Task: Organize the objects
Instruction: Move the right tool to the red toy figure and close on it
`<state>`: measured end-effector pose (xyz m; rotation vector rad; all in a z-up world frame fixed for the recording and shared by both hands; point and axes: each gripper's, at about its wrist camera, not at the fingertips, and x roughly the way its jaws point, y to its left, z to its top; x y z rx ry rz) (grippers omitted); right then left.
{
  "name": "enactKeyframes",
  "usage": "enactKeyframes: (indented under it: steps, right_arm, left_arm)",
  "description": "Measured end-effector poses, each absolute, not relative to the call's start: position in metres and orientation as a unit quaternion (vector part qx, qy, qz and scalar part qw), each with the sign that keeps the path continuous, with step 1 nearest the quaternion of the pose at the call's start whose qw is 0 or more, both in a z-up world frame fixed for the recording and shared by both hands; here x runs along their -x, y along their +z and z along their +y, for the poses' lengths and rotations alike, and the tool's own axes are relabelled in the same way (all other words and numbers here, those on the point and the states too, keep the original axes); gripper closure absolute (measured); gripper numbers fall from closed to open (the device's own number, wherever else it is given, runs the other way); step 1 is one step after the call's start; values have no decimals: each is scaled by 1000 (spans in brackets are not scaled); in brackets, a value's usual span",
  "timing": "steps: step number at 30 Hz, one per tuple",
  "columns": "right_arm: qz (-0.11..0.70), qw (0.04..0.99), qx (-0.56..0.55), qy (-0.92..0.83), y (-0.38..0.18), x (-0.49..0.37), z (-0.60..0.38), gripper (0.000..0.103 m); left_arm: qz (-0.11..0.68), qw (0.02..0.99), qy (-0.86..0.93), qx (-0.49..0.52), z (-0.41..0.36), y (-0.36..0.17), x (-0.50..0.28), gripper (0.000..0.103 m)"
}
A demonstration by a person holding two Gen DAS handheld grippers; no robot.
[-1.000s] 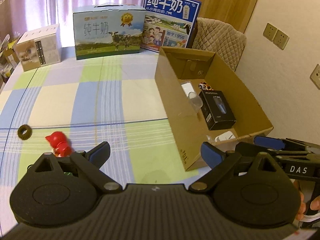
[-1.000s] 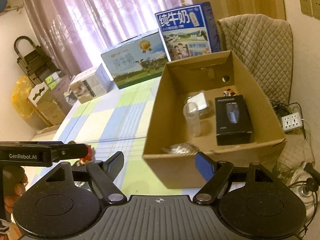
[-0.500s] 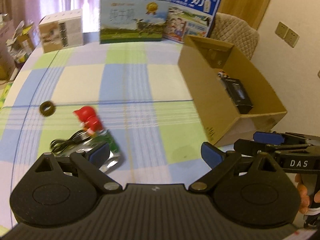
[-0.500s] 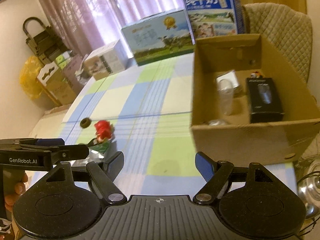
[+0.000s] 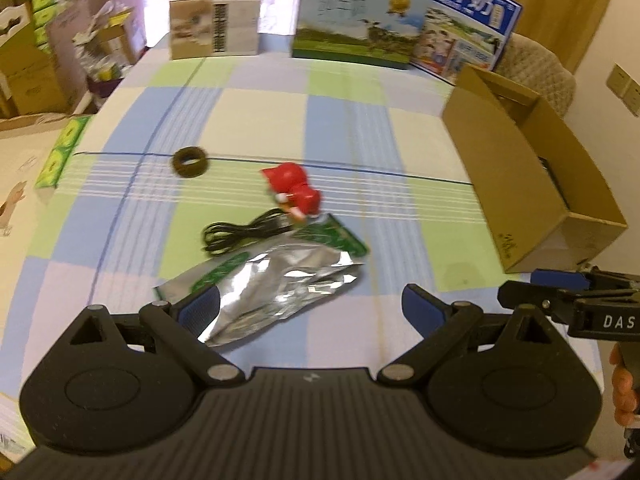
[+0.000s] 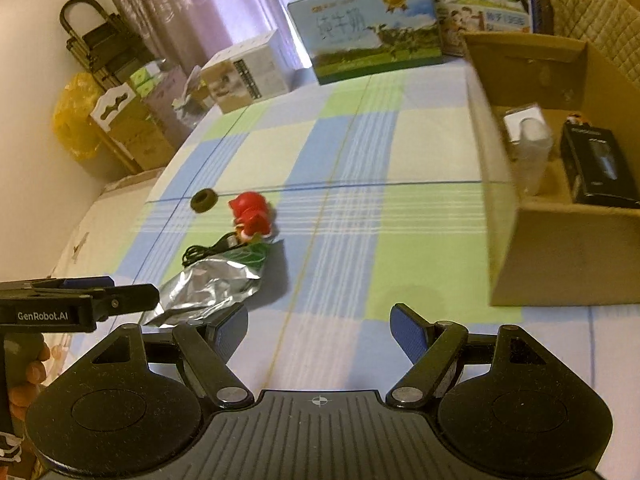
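Hovering wide over desk (image 5: 264,120): left tool (image 5: 310,306), right tool (image 6: 318,320) | foil bag (image 5: 276,284), cable (image 5: 240,232), red toy (image 5: 294,190), ring (image 5: 190,162) left of cardboard box (image 5: 520,184)

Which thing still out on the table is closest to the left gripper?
The crinkly silver foil pouch with green print. It lies right in front of the open left gripper; the black cable, red toy figure and dark ring lie farther off.

Milk cartons (image 5: 356,36), quilted chair (image 5: 536,68)
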<state>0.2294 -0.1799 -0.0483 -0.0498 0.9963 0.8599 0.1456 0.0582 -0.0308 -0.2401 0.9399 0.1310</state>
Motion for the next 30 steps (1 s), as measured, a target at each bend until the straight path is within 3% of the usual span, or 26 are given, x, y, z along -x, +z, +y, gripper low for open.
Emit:
enactKeyframes:
  steps: [20, 26, 30]
  right_arm:
    - [428, 789, 86, 432, -68, -232, -86, 29]
    - [420, 777, 108, 455, -79, -247, -56, 44]
    - [419, 769, 117, 469, -86, -258, -34, 46]
  left_arm:
    - [456, 873, 113, 128, 132, -50, -162, 7]
    - [463, 868, 120, 130, 144, -59, -178, 7]
    - [470, 863, 127, 133, 153, -67, -188, 7]
